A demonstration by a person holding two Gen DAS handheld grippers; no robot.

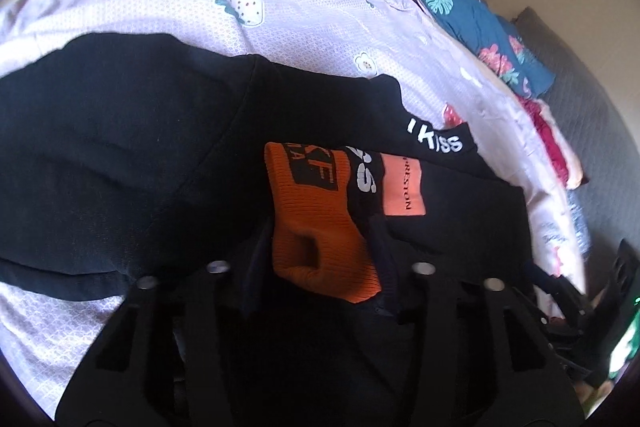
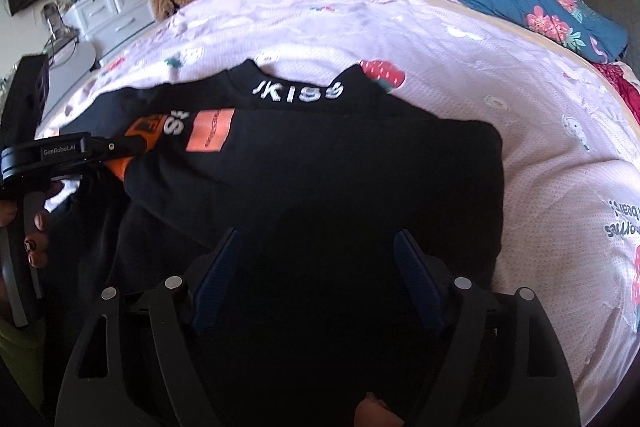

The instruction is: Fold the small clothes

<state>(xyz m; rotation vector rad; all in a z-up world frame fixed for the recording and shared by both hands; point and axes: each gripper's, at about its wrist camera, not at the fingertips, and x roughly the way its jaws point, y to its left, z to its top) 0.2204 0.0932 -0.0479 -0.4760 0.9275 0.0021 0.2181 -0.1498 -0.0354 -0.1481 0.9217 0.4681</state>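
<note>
A: Where's the top?

B: Black top [image 2: 320,163] lies on the bed [image 2: 460,39], collar away from us, sleeve w/ the orange cuff [image 1: 320,223] laid across the chest.

A: Grippers?

B: Left gripper [image 2: 132,147] is at that cuff, jaws nearly closed; can't tell if it's pinching or letting go. Right gripper [image 2: 316,267] is wide open over the hem side, holding nothing.

A: Step?

B: Prob. sleeve fold-in, almost done. Next, I'd guess: release the cuff, right closes on the hem, fold up twd collar.
</note>
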